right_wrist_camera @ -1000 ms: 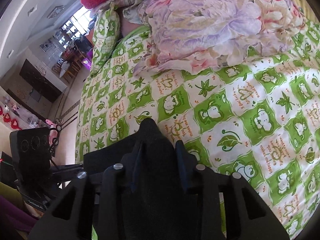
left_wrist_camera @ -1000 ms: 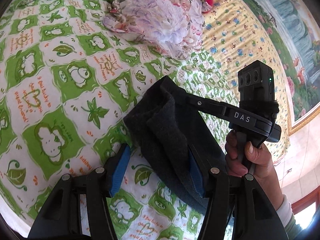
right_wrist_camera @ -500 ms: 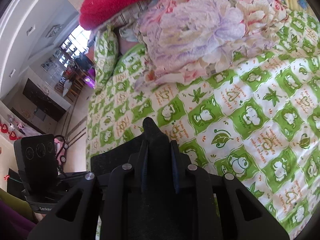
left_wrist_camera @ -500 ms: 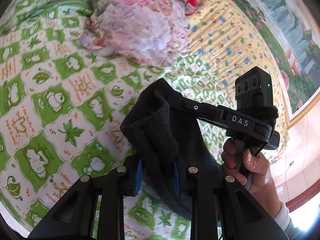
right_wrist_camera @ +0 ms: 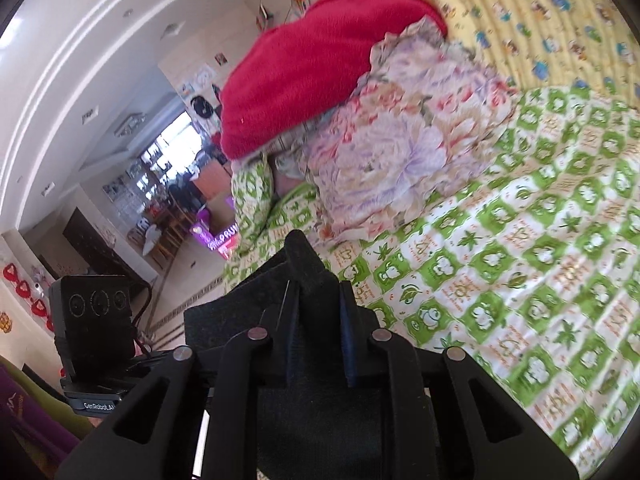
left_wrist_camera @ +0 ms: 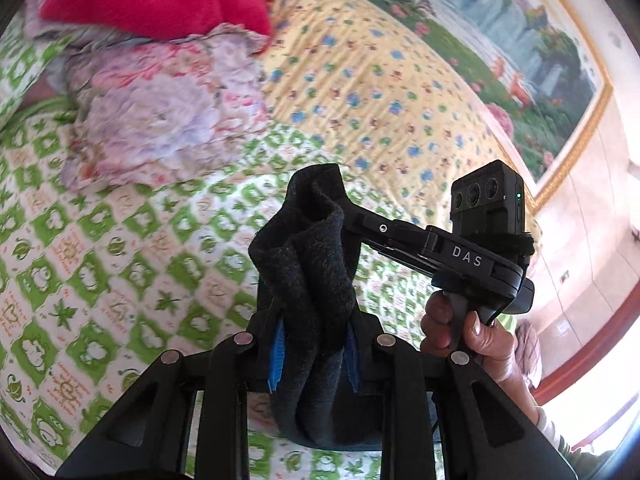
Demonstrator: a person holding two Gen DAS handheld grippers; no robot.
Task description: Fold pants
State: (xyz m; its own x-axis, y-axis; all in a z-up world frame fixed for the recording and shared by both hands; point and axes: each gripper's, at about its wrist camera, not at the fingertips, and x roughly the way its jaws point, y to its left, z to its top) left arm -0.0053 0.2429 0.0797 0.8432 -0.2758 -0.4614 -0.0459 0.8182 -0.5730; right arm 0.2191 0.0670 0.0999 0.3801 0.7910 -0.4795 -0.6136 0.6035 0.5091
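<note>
pants: dark charcoal fleecy fabric pants [left_wrist_camera: 316, 276], soft, limp, light | left gripper [left_wrist_camera: 314, 350] pinching bunched edge | right gripper [right_wrist_camera: 316, 300] just closed, pinching same cloth | hold edges, expect sag

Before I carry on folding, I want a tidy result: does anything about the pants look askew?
Yes. The dark pants are bunched into a crumpled wad between the left claw, not held flat; the right claw pinches another gathered edge.
</note>
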